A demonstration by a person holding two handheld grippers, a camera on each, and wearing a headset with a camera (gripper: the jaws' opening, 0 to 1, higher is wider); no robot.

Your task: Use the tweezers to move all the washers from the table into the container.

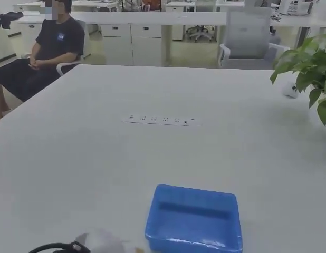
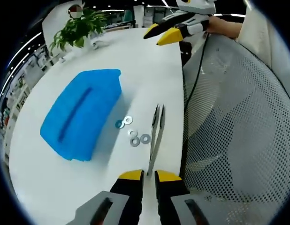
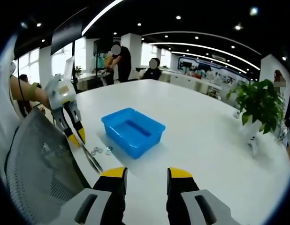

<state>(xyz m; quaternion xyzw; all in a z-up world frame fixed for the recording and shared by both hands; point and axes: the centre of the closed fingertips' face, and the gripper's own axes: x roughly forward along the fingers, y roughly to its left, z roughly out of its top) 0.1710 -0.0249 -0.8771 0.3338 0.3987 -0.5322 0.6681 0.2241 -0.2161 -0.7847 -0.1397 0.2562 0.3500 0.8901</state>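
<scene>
Hovering at the table's (image 2: 149, 65) near edge, my left gripper (image 2: 148, 177) aims its jaws, drawn almost together, at the near end of the tweezers (image 2: 156, 133); I cannot tell whether they grip it. The tweezers lie just beside a few loose washers (image 2: 145, 138), which sit on the table next to the blue container (image 2: 81, 112). My right gripper (image 3: 146, 173) hangs farther back, jaws wide apart, holding nothing. A mesh chair back (image 2: 239, 122) stands at the table's edge, and a plant (image 3: 257, 101) at its far side.
</scene>
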